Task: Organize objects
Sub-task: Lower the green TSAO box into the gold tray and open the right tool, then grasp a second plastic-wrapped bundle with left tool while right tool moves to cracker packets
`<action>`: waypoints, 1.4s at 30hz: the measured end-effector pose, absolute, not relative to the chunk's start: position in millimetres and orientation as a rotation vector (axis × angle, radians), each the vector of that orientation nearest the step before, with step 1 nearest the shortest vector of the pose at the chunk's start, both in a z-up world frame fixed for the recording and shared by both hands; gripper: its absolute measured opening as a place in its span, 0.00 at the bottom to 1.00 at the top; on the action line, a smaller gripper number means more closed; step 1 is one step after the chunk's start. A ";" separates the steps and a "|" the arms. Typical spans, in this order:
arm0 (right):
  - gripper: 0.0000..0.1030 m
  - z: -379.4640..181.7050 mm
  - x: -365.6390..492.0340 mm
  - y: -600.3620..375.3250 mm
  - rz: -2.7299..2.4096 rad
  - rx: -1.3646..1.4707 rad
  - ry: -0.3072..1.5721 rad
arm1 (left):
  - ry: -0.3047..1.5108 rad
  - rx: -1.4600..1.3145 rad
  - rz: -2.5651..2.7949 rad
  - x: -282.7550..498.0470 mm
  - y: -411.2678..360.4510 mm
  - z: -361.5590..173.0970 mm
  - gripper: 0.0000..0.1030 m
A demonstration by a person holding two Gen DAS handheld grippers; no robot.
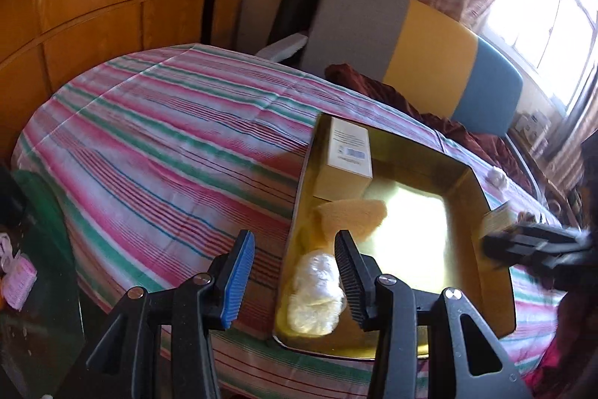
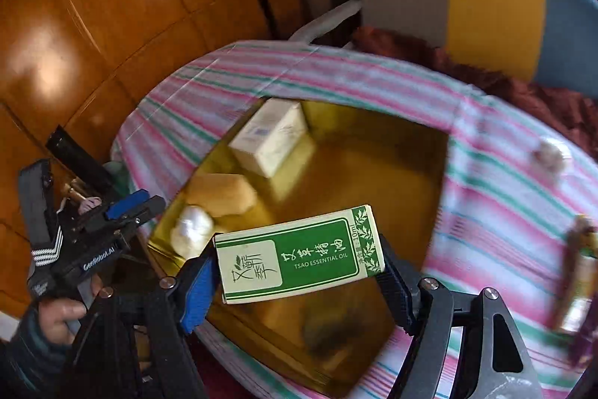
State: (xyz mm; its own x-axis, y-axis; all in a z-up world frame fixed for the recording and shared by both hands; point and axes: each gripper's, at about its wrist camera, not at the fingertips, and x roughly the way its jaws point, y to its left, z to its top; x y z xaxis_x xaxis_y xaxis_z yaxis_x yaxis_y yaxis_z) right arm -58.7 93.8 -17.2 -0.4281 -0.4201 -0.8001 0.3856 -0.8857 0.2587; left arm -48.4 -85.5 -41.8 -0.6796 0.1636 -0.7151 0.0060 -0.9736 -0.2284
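Green box [image 2: 299, 255] clamped in my right gripper [image 2: 299, 272] above the gold tray [image 2: 441, 152]; next I lower it in; left gripper [image 1: 295, 272] part-open, empty

Tray's [image 1: 463, 182] right half clear

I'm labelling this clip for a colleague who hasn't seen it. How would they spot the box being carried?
Find the gold tray on the striped bedspread. Above its near end, the right gripper clamps a flat green-and-cream box. Unlike the plain cream box in the tray, it reads "TSAO ESSENTIAL OIL".
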 end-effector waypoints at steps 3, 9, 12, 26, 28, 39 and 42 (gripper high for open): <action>0.75 -37.9 -65.2 51.7 -2.254 1.349 -0.018 | -0.369 -1.199 2.784 -49.3 -93.3 -39.4 0.44; 0.79 -83.2 -73.0 14.5 -2.138 1.445 -0.005 | -0.394 -1.206 2.785 -50.8 -95.9 -43.2 0.44; 0.96 -89.9 -69.8 16.6 -2.106 1.449 -0.033 | -0.384 -1.213 2.786 -50.7 -93.6 -45.9 0.44; 1.00 -51.2 -47.6 107.9 -2.341 1.339 -0.225 | -0.298 -1.211 2.745 -46.7 -71.7 -49.1 0.44; 1.00 -45.1 -44.0 131.1 -2.389 1.325 -0.274 | -0.289 -1.210 2.733 -46.9 -65.6 -47.3 0.44; 1.00 -12.9 -35.6 292.5 -2.719 1.340 -0.449 | -0.116 -1.110 2.597 -59.8 11.9 -5.0 0.44; 1.00 -3.3 -36.0 350.1 -2.818 1.334 -0.515 | -0.037 -1.081 2.528 -67.3 51.7 7.0 0.44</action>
State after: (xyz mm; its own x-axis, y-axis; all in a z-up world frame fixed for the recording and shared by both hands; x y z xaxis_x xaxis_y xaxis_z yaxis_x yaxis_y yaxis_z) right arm -36.0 350.1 -3.3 -0.6436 -0.1212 -0.7557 -0.1540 -0.9467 0.2830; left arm -67.3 51.7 7.0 -0.6265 0.3616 -0.6905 -0.3413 -0.9237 -0.1740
